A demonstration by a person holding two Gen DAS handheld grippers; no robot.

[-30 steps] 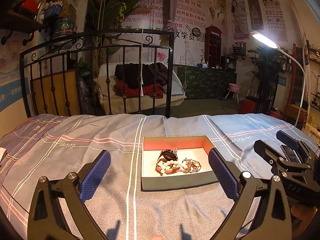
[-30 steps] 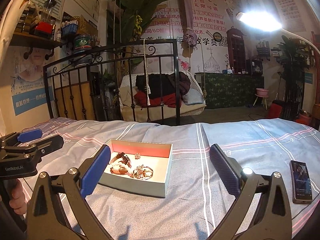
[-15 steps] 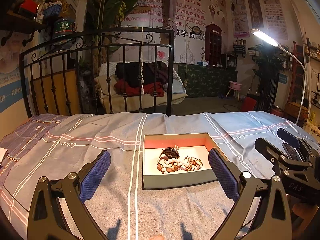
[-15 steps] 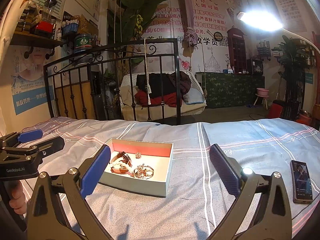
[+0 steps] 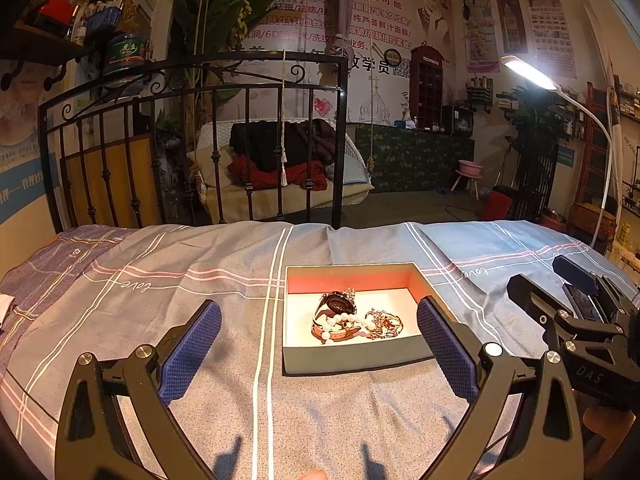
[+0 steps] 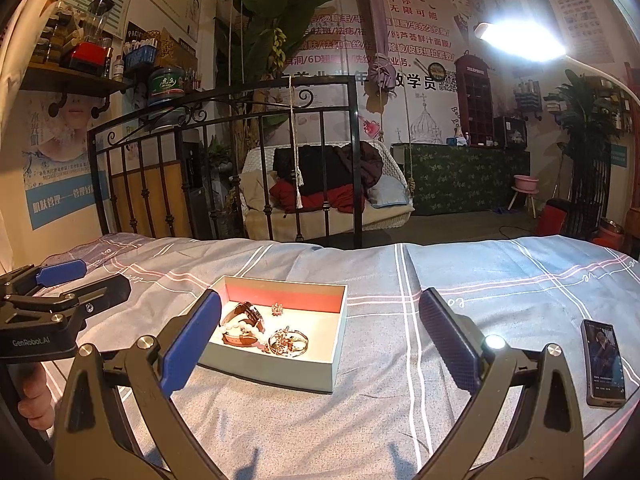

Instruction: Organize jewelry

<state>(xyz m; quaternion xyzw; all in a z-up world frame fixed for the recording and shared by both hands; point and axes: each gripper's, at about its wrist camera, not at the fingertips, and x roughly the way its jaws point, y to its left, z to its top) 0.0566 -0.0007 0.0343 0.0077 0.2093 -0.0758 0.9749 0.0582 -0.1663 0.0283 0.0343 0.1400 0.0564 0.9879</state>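
An open shallow box (image 5: pixel 352 358) (image 6: pixel 280 372) with a red inner wall sits on the bed. Inside lie a dark-faced watch (image 5: pixel 339 304) (image 6: pixel 244 314), a pearl bracelet (image 5: pixel 344 322), gold bangles (image 5: pixel 384 324) (image 6: pixel 288 342) and a small brooch (image 6: pixel 277 309). My left gripper (image 5: pixel 318 344) is open and empty, just in front of the box. My right gripper (image 6: pixel 320 340) is open and empty, with the box just ahead toward its left finger. Each gripper shows at the edge of the other's view.
The bed has a grey-blue sheet (image 5: pixel 160 304) with white and pink stripes. A phone (image 6: pixel 604 360) lies on the sheet to the right. A black iron bed frame (image 5: pixel 192 132) stands at the far end. A lit lamp (image 6: pixel 520 40) hangs over the right side.
Both views have shifted slightly; the box sits a little higher and farther in the left view. Both grippers stay open and the jewelry has not moved.
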